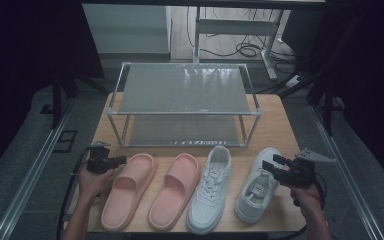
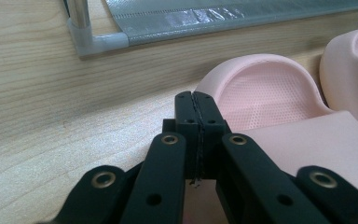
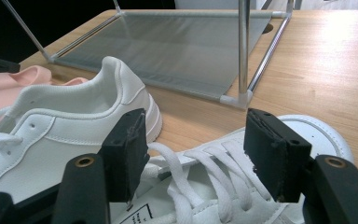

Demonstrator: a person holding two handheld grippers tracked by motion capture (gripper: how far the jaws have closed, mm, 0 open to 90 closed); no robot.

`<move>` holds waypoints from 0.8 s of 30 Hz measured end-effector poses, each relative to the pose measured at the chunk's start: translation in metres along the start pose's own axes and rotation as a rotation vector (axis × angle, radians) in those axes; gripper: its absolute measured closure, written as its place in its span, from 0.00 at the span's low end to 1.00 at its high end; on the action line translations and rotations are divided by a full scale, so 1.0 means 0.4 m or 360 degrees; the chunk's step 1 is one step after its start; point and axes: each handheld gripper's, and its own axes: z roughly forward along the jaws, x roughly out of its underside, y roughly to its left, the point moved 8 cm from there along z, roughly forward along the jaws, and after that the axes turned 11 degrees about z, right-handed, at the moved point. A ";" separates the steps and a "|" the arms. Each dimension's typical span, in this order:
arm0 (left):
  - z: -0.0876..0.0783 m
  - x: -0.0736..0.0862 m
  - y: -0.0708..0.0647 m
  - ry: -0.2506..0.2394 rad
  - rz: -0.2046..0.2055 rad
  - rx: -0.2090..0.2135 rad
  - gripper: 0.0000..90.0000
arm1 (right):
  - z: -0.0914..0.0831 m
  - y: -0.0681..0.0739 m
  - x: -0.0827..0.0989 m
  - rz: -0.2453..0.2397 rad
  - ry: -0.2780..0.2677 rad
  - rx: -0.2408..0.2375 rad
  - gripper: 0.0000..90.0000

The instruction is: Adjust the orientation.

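Left gripper [image 1: 121,160] is seen at the table's left edge with its jaws pressed fully together on nothing, the tips just beside the toe end of the left slide [image 1: 129,190]; in the left gripper view those closed jaws [image 2: 196,111] are set in front of that pink slide [image 2: 265,88], though whether they touch it cannot be told. Next along the front row a second slide [image 1: 175,190] is laid, then the left sneaker [image 1: 211,189], then the right sneaker [image 1: 256,184], all four side by side and apart from the rack. Over the right sneaker's laces the right gripper [image 1: 272,166] is held with its jaws spread wide and nothing clamped; in the right gripper view the two black pads [image 3: 270,151] are seen either side of the lacing of that sneaker [image 3: 223,186], not pressed on it, while the other sneaker [image 3: 74,126] is stood just beside it. Behind the shoes a two-shelf rack [image 1: 184,104] of metal tube and grey fabric is set, both shelves bare, nothing lying between it and the row. Everything is borne by a light wooden table [image 1: 280,125]. Beyond it a dim room with grey floor, desk legs and loose cables [image 1: 245,49] is seen.
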 end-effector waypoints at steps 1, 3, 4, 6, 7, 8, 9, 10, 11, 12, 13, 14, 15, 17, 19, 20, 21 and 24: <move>-0.005 -0.001 0.002 -0.0011 -0.0002 -0.0006 1.00 | 0.000 -0.001 0.000 0.0001 0.0000 0.0001 0.44; -0.022 -0.003 0.006 -0.0041 -0.0009 -0.0017 1.00 | 0.000 -0.001 0.000 0.0004 -0.0005 0.0003 0.44; -0.032 -0.005 0.007 -0.0056 -0.0010 -0.0025 1.00 | -0.001 -0.002 -0.001 0.0002 -0.0005 0.0004 0.44; -0.053 -0.006 0.006 -0.0082 -0.0005 -0.0039 1.00 | -0.002 -0.001 -0.002 -0.0002 -0.0017 0.0011 0.44; -0.064 -0.005 0.006 -0.0092 0.0004 -0.0050 1.00 | -0.002 -0.001 -0.003 0.0000 -0.0019 0.0013 0.44; -0.077 -0.004 0.005 -0.0101 0.0013 -0.0064 1.00 | -0.003 -0.001 -0.004 0.0001 -0.0025 0.0014 0.44; -0.090 -0.002 0.005 -0.0110 0.0023 -0.0083 1.00 | -0.004 -0.002 -0.005 0.0003 -0.0034 0.0017 0.44; -0.104 0.000 0.003 -0.0122 0.0031 -0.0097 1.00 | -0.005 -0.003 -0.006 0.0005 -0.0041 0.0020 0.44; -0.118 0.002 0.002 -0.0141 0.0042 -0.0107 1.00 | -0.006 -0.003 -0.007 0.0009 -0.0045 0.0022 0.44; -0.133 0.006 0.001 -0.0156 0.0047 -0.0116 1.00 | -0.007 -0.004 -0.007 0.0010 -0.0048 0.0023 0.44; -0.147 0.010 0.000 -0.0172 0.0048 -0.0124 1.00 | -0.007 -0.005 -0.008 0.0014 -0.0051 0.0023 0.44; -0.161 0.014 0.001 -0.0186 0.0055 -0.0138 0.99 | -0.008 -0.005 -0.007 0.0015 -0.0052 0.0025 0.44; -0.174 0.018 0.002 -0.0200 0.0057 -0.0155 0.99 | -0.008 -0.006 -0.007 0.0015 -0.0052 0.0026 0.44; -0.200 0.027 0.004 -0.0210 0.0069 -0.0194 0.98 | -0.007 -0.005 -0.007 0.0012 -0.0050 0.0025 0.44; -0.220 0.036 0.007 -0.0226 0.0065 -0.0214 0.98 | -0.006 -0.002 -0.006 0.0008 -0.0047 0.0023 0.44; -0.228 0.039 0.006 -0.0231 0.0064 -0.0219 0.98 | -0.006 -0.001 -0.005 0.0001 -0.0038 0.0024 0.44; -0.235 0.043 0.004 -0.0238 0.0066 -0.0224 0.98 | -0.005 0.000 -0.005 0.0001 -0.0039 0.0023 0.44; -0.252 0.053 -0.011 -0.0254 0.0083 -0.0225 0.98 | -0.004 0.001 -0.005 0.0001 -0.0038 0.0022 0.44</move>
